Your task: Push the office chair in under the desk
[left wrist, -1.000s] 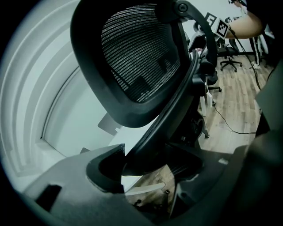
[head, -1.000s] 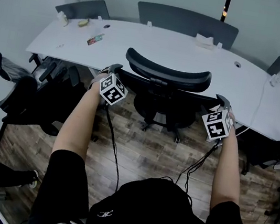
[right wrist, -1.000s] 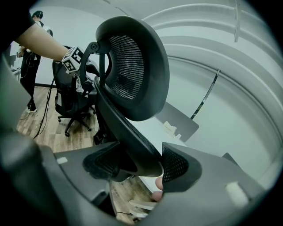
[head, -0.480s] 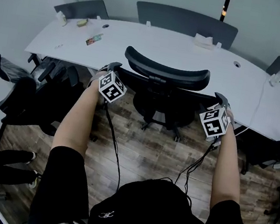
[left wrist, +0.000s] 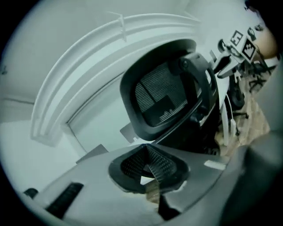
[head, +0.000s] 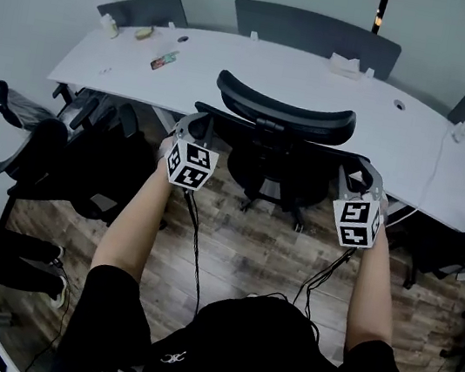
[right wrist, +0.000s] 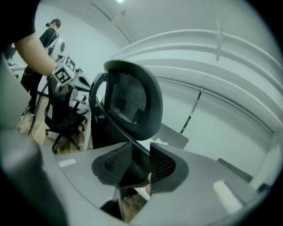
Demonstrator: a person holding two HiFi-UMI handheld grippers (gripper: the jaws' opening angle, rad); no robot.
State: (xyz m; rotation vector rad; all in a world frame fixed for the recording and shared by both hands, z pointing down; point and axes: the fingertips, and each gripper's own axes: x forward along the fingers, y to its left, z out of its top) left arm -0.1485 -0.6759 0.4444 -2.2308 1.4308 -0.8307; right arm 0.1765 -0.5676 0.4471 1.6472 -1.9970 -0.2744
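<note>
A black mesh office chair [head: 279, 144] stands with its back to me, its headrest [head: 284, 114] at the edge of the curved white desk [head: 260, 71]. My left gripper [head: 195, 121] sits at the backrest's upper left corner. In the left gripper view its jaws [left wrist: 148, 164] are shut, pads meeting, nothing showing between them, the headrest [left wrist: 163, 99] just beyond. My right gripper [head: 360, 170] is at the upper right corner. Its jaws [right wrist: 140, 165] are closing, and the backrest's thin rim [right wrist: 115, 128] fills the gap between the pads.
More black chairs [head: 87, 156] crowd the floor at the left, another [head: 459, 254] stands at the right, and several grey ones [head: 316, 31] line the desk's far side. A person's legs [head: 1, 248] are at the lower left. Small items [head: 161, 60], a box [head: 345, 64] and a white cable [head: 434, 166] lie on the desk.
Both grippers' jaws have come together at the backrest's upper corners, and their marker cubes sit slightly lower. The chair stands about where it was. The person at the left has shifted.
</note>
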